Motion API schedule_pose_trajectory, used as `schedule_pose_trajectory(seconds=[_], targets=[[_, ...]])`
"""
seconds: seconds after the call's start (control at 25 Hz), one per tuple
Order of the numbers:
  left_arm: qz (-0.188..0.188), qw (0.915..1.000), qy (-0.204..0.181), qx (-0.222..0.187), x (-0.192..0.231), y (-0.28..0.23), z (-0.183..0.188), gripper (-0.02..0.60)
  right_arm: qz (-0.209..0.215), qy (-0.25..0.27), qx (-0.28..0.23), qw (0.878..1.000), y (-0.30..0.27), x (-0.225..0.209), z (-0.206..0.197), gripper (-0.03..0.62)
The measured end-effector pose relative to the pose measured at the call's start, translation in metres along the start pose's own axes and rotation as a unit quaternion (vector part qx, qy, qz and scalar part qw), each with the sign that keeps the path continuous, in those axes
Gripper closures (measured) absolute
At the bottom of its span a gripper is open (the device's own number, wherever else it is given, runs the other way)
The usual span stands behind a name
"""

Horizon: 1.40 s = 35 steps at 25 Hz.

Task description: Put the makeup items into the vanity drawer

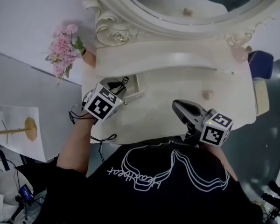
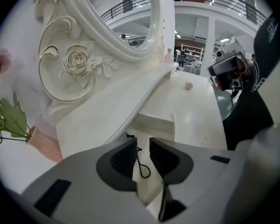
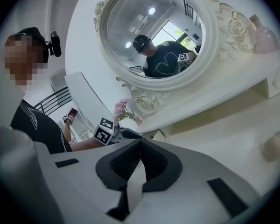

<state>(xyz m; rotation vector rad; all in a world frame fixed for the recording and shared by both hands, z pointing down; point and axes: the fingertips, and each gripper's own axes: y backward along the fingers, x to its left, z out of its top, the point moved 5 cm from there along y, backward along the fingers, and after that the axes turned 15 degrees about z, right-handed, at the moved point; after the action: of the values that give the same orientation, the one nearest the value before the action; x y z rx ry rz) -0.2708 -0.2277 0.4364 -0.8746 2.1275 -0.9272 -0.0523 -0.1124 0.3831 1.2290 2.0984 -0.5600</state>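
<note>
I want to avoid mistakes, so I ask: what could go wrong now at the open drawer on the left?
The thin black cord lies between the left gripper's slightly parted jaws; lifting away could snag it and drag it out of the drawer. The flowers stand close beside that gripper, so a wide swing might tip them.

vanity surface (image 1: 177, 85) bare at centre, mirror frame (image 1: 116, 29) behind drawer (image 1: 138, 86)

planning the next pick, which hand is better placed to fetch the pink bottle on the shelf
Right. The right tool is shut, empty and nearer the pink bottle; the left tool is over the drawer on the other side.
</note>
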Motion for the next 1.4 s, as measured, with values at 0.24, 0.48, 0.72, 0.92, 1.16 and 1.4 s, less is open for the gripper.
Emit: schedule_pose_trajectory(seconds=[0.24, 0.48, 0.72, 0.92, 1.16, 1.4], targets=[[0.001, 0.9995, 0.010, -0.030, -0.005, 0.012, 0.007, 0.485, -0.003, -0.001, -0.005, 1.000, 0.003, -0.005, -0.001, 0.591], [-0.019, 0.9937, 0.046, -0.101, -0.016, 0.038, 0.038, 0.471, -0.008, 0.003, -0.013, 1.000, 0.011, -0.005, 0.004, 0.591], [-0.048, 0.9808, 0.071, -0.175, -0.043, 0.062, 0.087, 0.462, -0.016, 0.011, -0.028, 0.999, 0.037, -0.005, 0.013, 0.591], [-0.064, 0.9709, 0.087, -0.214, -0.074, 0.071, 0.124, 0.460, -0.027, 0.011, -0.042, 0.999, 0.072, -0.004, 0.014, 0.591], [-0.109, 0.9491, 0.131, -0.265, -0.118, 0.079, 0.164, 0.491, -0.042, 0.008, -0.066, 0.997, 0.117, -0.004, 0.014, 0.591], [-0.155, 0.9407, 0.109, -0.281, -0.170, 0.074, 0.201, 0.455, -0.064, 0.001, -0.089, 0.994, 0.163, -0.004, 0.013, 0.591]])
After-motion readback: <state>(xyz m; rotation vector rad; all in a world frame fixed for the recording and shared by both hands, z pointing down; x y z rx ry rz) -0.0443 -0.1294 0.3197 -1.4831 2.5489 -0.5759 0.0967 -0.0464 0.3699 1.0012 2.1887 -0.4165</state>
